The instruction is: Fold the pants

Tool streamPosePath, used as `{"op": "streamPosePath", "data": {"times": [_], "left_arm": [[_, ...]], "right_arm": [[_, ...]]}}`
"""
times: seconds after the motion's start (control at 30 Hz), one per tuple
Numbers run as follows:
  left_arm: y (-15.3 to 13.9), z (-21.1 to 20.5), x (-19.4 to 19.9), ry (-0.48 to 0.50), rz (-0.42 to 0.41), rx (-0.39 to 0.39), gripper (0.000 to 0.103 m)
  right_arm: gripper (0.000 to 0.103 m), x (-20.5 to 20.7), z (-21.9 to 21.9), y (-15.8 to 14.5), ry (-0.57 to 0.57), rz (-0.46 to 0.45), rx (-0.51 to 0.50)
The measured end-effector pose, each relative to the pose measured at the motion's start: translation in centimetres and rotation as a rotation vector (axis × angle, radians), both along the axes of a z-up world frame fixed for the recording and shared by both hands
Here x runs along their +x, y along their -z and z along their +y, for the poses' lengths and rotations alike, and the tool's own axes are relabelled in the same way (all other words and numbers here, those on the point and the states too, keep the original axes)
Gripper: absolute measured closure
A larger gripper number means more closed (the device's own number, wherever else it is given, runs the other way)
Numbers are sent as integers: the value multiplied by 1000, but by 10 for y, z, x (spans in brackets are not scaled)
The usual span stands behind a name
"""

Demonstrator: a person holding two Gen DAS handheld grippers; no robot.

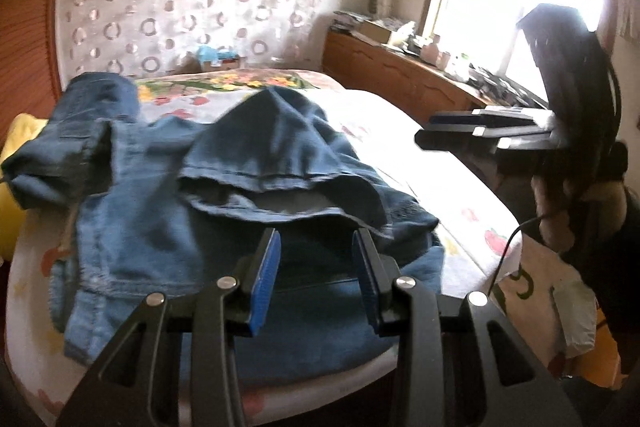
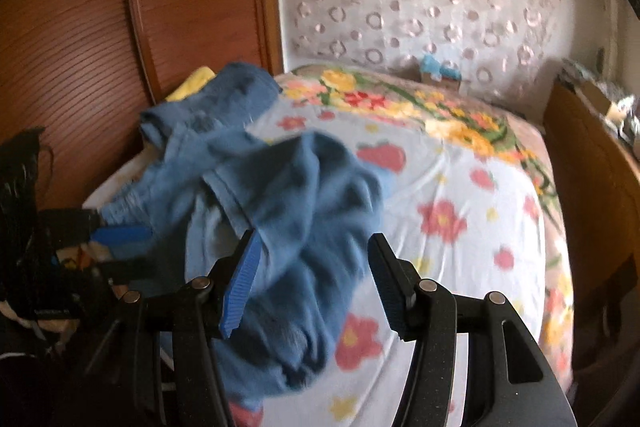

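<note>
Blue jeans [image 1: 160, 207] lie crumpled across the near end of a flower-print bed sheet [image 1: 440, 179], with one leg hem folded back on top. My left gripper [image 1: 315, 233] stands partly open low over the near edge of the jeans; denim shows between the blue pads, but they do not press on it. My right gripper [image 1: 422, 129] hovers to the right above the sheet, turned on its side. In the right wrist view, the right gripper [image 2: 314, 235] is open above the bunched jeans [image 2: 280, 187], gripping nothing. The left gripper [image 2: 150, 249] reaches in from the left at the denim's edge.
A yellow cloth [image 2: 192, 83] lies behind the jeans by the wooden wardrobe [image 2: 80, 27]. A cluttered wooden dresser [image 1: 400, 75] runs along the bed's right side under a bright window. A hand [image 1: 556, 211] holds the right gripper. The sheet [image 2: 460, 187] is bare to the right.
</note>
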State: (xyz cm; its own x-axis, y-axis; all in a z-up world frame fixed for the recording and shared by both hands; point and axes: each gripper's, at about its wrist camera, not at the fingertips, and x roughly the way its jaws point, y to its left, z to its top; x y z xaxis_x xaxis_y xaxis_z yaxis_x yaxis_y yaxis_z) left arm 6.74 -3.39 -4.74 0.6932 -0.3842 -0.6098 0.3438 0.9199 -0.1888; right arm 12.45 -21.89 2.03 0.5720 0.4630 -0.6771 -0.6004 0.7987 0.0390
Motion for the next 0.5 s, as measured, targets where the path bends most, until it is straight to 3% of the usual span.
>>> {"op": "streamPosePath", "data": {"times": [0.23,0.5], "left_arm": [[7,-20,8,40,47,-2,67],[15,-39,23,53,80,33,67]], "right_arm": [[46,-16,-16,40,5,69,-17],[46,-28,-13,55,-12,88,17]]}}
